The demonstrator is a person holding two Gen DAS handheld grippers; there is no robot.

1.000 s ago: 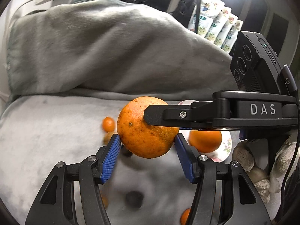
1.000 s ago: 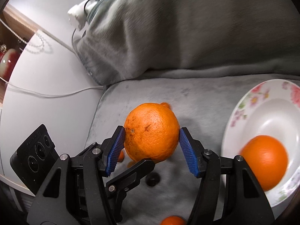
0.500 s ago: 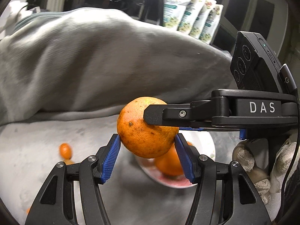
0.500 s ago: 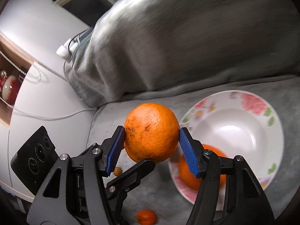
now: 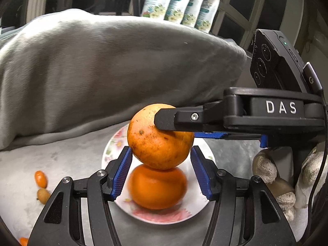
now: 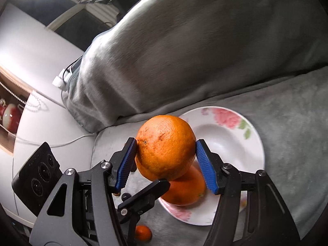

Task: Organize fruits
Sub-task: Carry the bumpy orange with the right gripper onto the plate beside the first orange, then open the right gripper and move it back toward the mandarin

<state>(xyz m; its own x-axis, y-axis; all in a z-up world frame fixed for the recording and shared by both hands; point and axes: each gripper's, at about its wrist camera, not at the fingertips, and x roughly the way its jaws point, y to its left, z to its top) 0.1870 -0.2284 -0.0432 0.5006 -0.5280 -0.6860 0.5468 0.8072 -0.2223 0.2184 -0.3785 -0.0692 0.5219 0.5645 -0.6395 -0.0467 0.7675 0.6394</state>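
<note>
Fruit was the load: a large round orange with a speckled rind (image 5: 160, 136) hung in the air, clamped from two sides at once. The left gripper (image 5: 161, 168), with its blue ribbed pads (image 5: 123, 172), pressed the fruit low on its flanks, and the right gripper (image 6: 166, 158) squeezed the same orange (image 6: 166, 147) across its middle. From the left wrist view, the right gripper's black finger reached in from three o'clock and touched the rind. Directly beneath the orange lay a white floral-rimmed plate (image 6: 246, 143) on a grey plush cover (image 6: 287, 112), with a second smooth orange (image 5: 157, 186) resting in it. Two small oval kumquats (image 5: 41, 178) lay on the cover at about eight o'clock of the plate, well apart from it.
</note>
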